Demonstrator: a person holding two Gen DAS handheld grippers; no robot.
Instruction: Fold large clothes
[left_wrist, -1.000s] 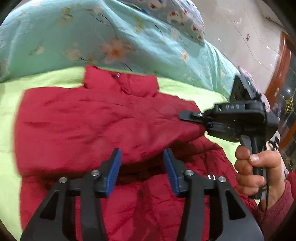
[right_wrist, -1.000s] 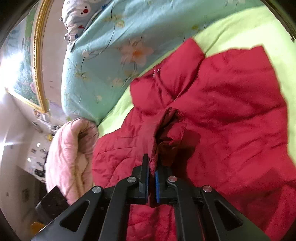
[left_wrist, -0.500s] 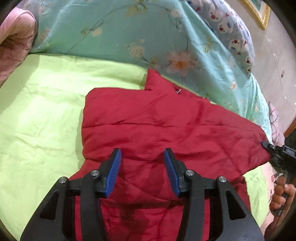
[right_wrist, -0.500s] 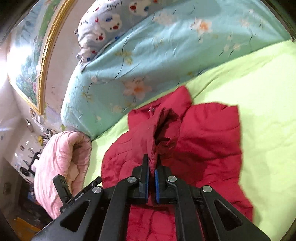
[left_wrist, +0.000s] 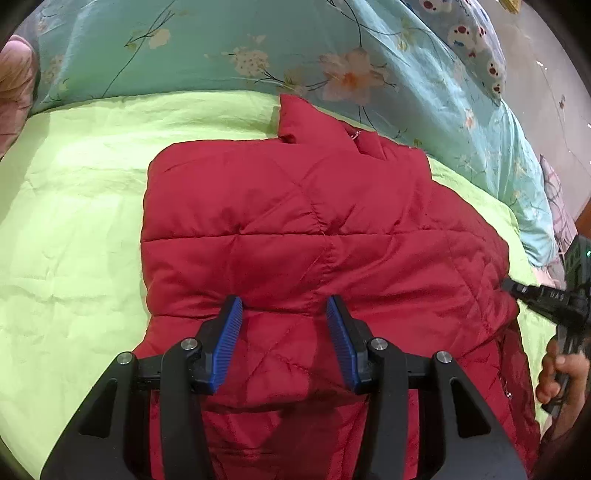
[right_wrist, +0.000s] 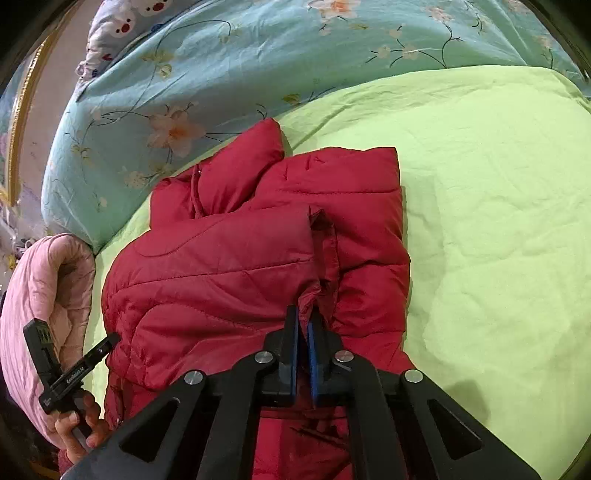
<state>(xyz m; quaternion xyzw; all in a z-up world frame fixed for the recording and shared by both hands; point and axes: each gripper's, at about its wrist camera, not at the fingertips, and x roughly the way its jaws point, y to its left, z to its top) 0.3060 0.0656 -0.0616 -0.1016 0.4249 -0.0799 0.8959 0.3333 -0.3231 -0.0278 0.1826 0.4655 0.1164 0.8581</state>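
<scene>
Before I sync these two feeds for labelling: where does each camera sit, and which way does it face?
Left wrist: sits on the open left gripper, looking across the red jacket toward the floral duvet; the right gripper and its hand show at the right edge.
Right wrist: sits on the right gripper, shut on the jacket's sleeve; the left hand shows lower left.
Shared: jacket, green sheet, duvet.

One red jacket (left_wrist: 317, 229), one green sheet (left_wrist: 74, 221), one floral quilt (left_wrist: 221, 48), two claws.
</scene>
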